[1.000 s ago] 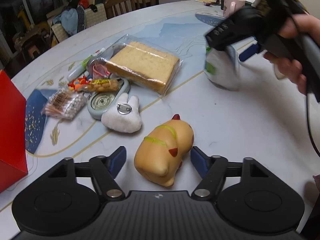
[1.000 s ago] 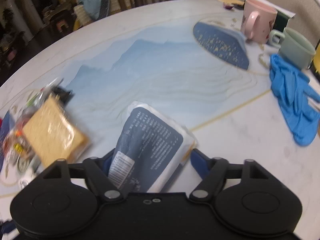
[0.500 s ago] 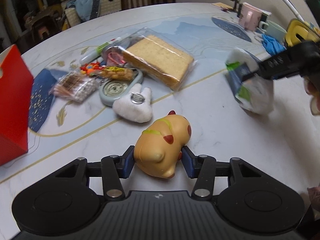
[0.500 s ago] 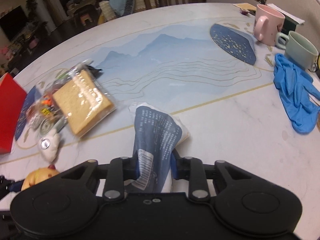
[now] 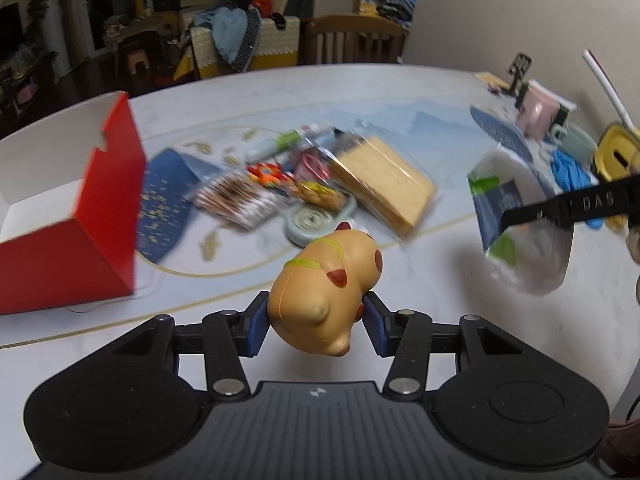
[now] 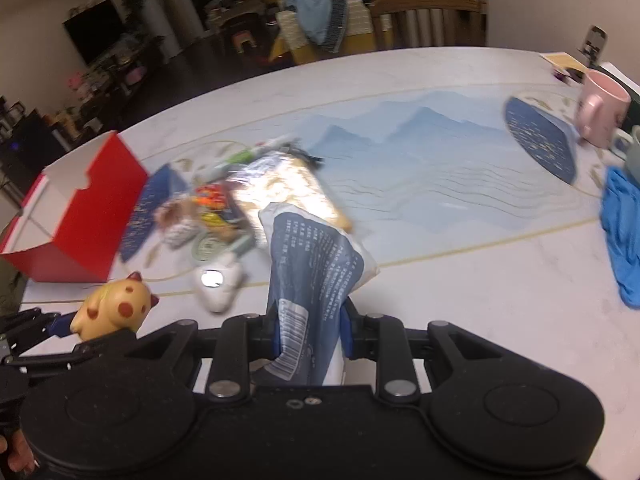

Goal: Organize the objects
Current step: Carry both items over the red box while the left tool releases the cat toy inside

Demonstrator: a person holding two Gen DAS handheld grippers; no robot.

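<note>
One orange squishy animal toy (image 5: 326, 286) sits clamped between the left gripper (image 5: 316, 322)'s part-closed blue pads, lifted clear of the table — one blue-and-white plastic packet (image 6: 310, 280) is pinched in the right gripper (image 6: 308, 334)'s narrow jaws; one open red cardboard box (image 5: 76, 216) lies beyond, leftward.

Two tools are showing: the left tool (image 5: 316, 322) and the right tool (image 6: 308, 332). One toy (image 5: 326, 284) and one pouch (image 6: 316, 276) are showing. One red box (image 5: 76, 216) is sitting on the one counter (image 5: 420, 280). One cracker pack (image 5: 384, 186), one plush (image 6: 218, 284), one marker (image 5: 286, 140) and one swab pack (image 5: 236, 202) are lying there. Two mugs are standing: pink (image 6: 600, 110) and green (image 5: 576, 142). One blue glove pile (image 6: 624, 236) is lying. One chair (image 5: 354, 44) is standing.
</note>
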